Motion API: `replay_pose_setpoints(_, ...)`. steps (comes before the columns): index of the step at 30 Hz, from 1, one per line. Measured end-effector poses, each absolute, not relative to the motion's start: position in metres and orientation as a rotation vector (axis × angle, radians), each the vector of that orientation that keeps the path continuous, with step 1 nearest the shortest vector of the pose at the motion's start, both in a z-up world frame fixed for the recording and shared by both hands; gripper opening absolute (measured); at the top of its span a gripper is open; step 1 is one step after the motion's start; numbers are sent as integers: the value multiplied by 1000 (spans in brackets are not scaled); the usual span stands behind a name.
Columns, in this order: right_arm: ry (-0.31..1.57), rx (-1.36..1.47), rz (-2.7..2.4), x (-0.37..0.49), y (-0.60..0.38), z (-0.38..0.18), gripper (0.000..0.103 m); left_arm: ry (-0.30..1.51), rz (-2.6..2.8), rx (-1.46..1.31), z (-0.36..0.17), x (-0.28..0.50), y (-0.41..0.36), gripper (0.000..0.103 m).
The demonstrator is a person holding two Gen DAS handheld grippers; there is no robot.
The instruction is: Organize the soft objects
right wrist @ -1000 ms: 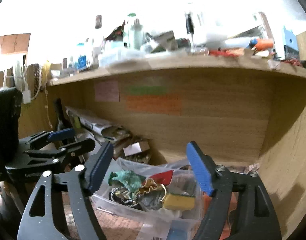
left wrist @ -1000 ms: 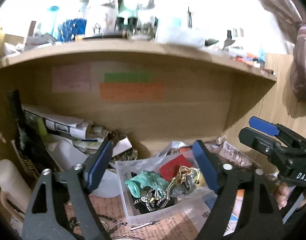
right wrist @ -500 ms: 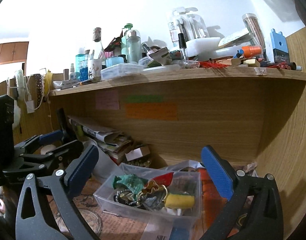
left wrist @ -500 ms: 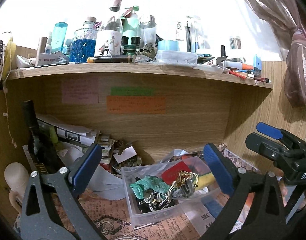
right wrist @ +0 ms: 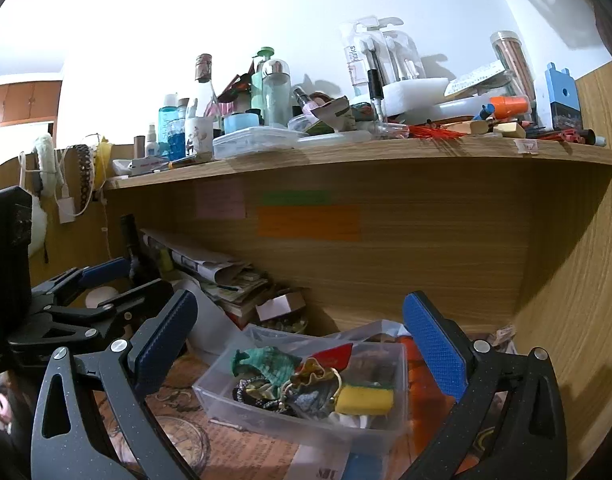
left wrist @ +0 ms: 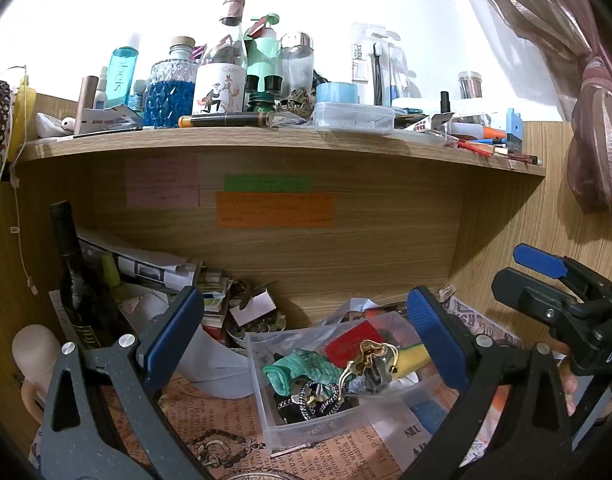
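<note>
A clear plastic box [left wrist: 306, 428] [right wrist: 306, 426] sits on newsprint on the desk under a wooden shelf. It holds soft items: a green knitted piece [left wrist: 302, 368] [right wrist: 272, 362], a yellow sponge [left wrist: 411, 356] [right wrist: 363, 398], a red pouch [left wrist: 347, 344] [right wrist: 335, 352], a gold-trimmed scrunchie [left wrist: 369, 368] [right wrist: 313, 380] and dark beaded bands [left wrist: 306, 398]. My left gripper [left wrist: 306, 332] is open and empty, held back from the box. My right gripper [right wrist: 300, 332] is open and empty, also short of the box. The right gripper appears in the left view [left wrist: 553, 300]; the left gripper in the right view [right wrist: 90, 292].
A wooden shelf [left wrist: 266, 140] [right wrist: 345, 152] overhead is crowded with bottles and boxes. A dark bottle [left wrist: 76, 280], stacked papers [left wrist: 154, 268] and a small bowl [left wrist: 258, 324] stand left of the box. A wooden side wall [right wrist: 577, 300] closes the right.
Both grippers have pulled back and tilted up from the box, so more shelf shows. Both sets of jaws have opened wider. The box contents have not moved.
</note>
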State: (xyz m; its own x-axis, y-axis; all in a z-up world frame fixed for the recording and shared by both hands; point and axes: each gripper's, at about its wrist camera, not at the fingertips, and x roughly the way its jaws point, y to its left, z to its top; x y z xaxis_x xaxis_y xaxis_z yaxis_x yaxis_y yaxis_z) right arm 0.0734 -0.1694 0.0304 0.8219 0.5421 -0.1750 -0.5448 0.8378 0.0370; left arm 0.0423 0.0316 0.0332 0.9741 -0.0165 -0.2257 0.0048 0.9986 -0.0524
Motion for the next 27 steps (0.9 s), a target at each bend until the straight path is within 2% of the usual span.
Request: replay_pose_setpoints(27,200,0,576,75,-169,26,103,225,-30,-39,30,42,34,103)
